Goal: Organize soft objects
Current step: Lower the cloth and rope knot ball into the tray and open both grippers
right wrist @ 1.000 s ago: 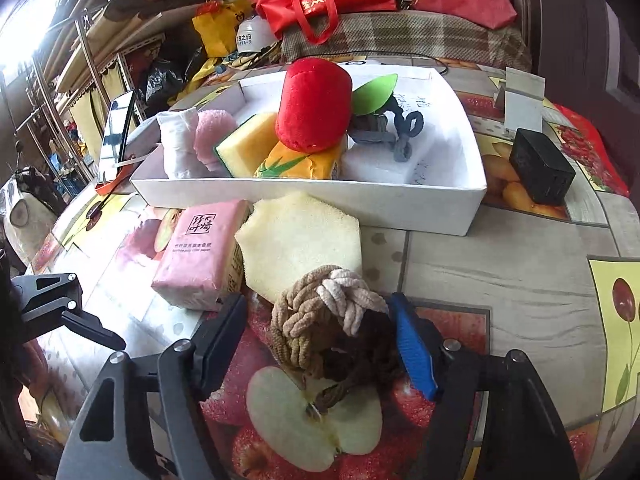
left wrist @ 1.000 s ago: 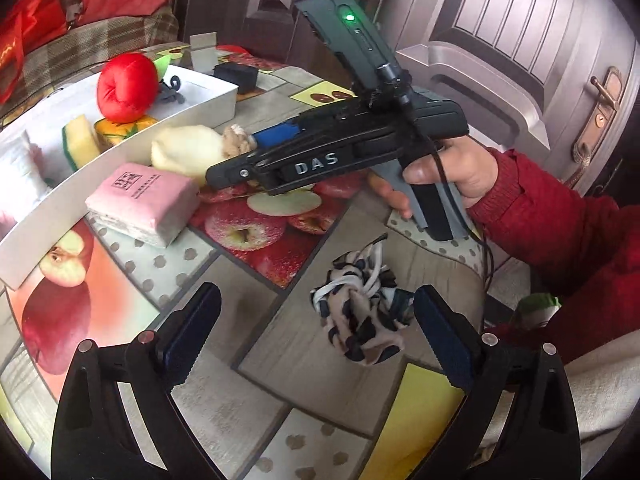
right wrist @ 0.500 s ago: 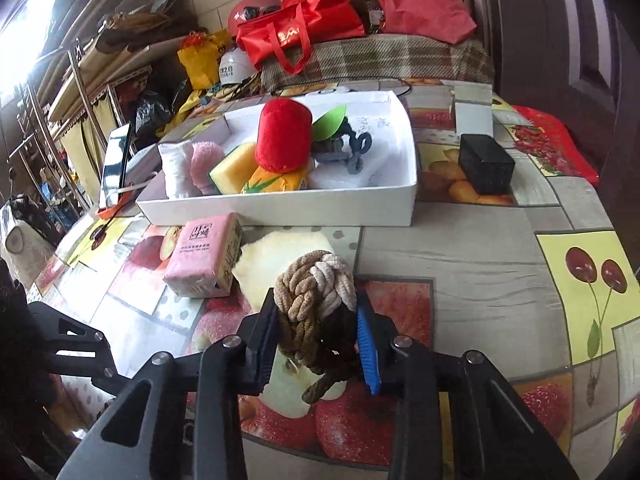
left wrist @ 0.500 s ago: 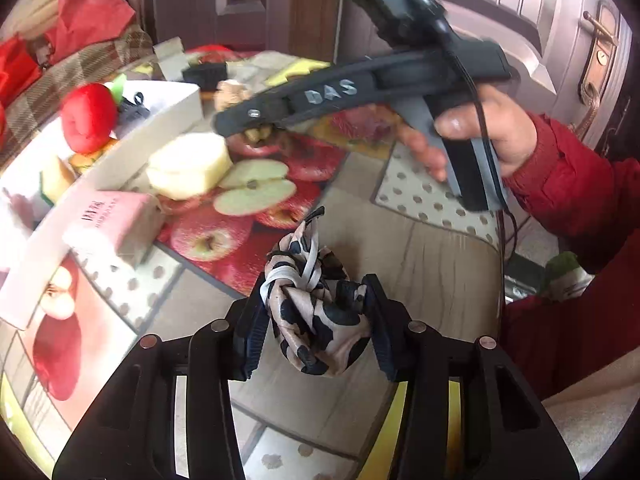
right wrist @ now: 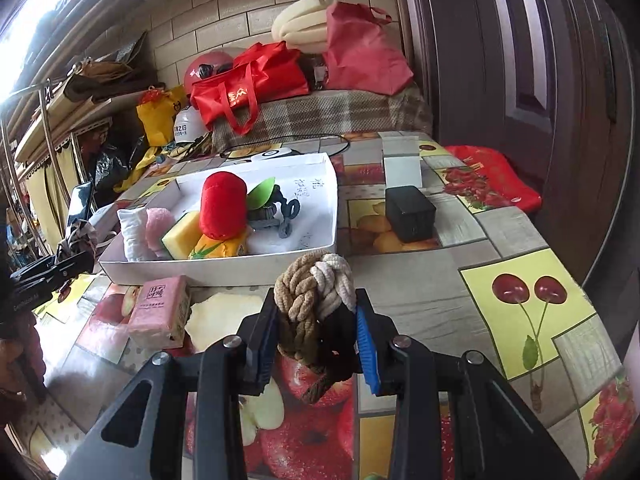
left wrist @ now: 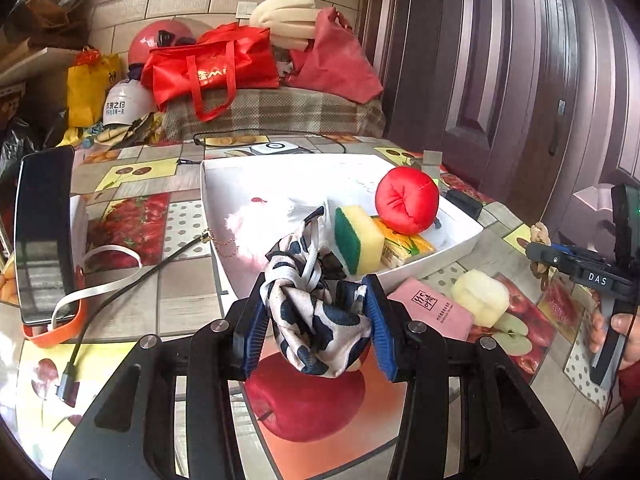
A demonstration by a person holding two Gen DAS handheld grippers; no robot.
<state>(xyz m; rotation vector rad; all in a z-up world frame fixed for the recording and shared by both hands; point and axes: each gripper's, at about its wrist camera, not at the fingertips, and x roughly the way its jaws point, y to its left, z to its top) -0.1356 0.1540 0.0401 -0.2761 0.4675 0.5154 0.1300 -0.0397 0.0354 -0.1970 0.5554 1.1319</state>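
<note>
Left gripper (left wrist: 316, 330) grasps the knotted spotted scarf (left wrist: 316, 320) (black on white), the white tray (left wrist: 448, 250) just beyond it. Right gripper (right wrist: 316, 342) is clenched on the rope knot (right wrist: 316, 300), tray ahead-left.

Left claw (left wrist: 316, 330) grips knotted spotted scarf (left wrist: 316, 316).
</note>
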